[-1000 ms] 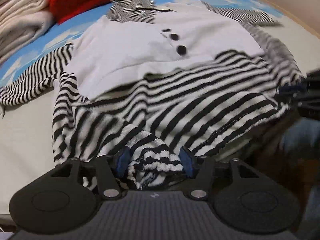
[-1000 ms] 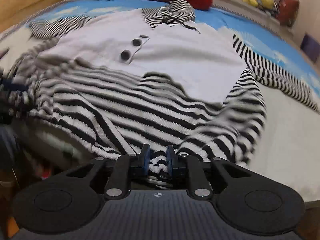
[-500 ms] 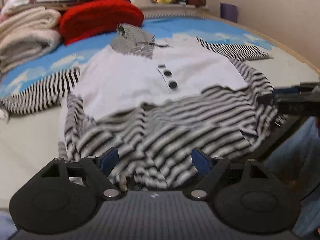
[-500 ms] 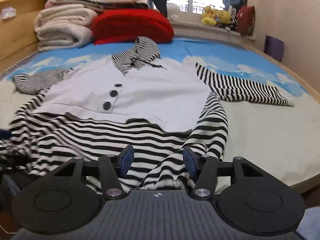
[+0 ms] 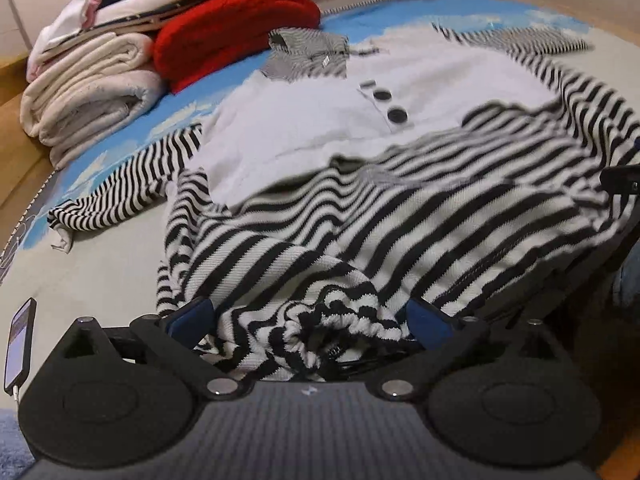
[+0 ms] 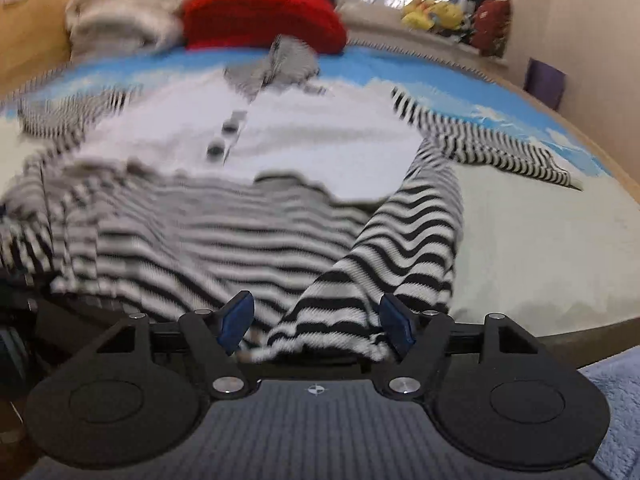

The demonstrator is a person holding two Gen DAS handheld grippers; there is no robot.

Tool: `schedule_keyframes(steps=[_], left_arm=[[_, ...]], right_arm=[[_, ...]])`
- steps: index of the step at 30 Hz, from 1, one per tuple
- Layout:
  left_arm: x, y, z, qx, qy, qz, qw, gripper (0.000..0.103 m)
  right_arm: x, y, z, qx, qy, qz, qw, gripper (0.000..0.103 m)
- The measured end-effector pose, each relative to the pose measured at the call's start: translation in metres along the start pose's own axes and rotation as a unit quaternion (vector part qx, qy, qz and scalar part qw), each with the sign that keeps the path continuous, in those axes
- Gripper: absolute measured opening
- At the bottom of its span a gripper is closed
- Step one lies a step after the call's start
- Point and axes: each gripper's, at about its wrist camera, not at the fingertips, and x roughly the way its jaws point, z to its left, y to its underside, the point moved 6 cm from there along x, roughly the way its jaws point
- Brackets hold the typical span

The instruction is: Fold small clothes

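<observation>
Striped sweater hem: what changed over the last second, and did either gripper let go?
Both let go. The left gripper and right gripper, a second ago clamped on the striped sweater's hem, are now opening, the hem lying loose between their pads. The sweater stays spread on the bed; red sweater and folded blankets unmoved.

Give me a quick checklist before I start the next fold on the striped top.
1. Left tool letting go: ok, jaws opening, hem lies loose between them.
2. Right tool letting go: ok, jaws opening, pads off the cloth.
3. Striped top lying flat: not ok, hem bunched near the left tool.
4. Sleeves spread out: ok, left sleeve and right sleeve.
5. Phone clear of cloth: ok.
</observation>
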Motion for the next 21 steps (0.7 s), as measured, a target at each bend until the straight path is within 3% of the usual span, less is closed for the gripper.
schedule_keyframes(steps=[9,17,21], left_arm=[[-0.036,-0.016,0.018,-0.055,0.003,-0.100,0.9935,0.103],[-0.034,-0.027,0.037,-0.091,0.004,-0.084,0.9923,0.103],[-0.032,-0.045,0.072,-0.147,0.006,-0.078,0.9860,0.103]], right_arm=[[-0.015,-0.005,-0.008,0.034,-0.006,-0.055,0.998,0.074],[-0.034,-0.034,-0.012,0.072,-0.014,-0.088,0.993,0.074],[-0.039,-0.069,-0.013,0.090,-0.030,-0.111,0.989,0.079]])
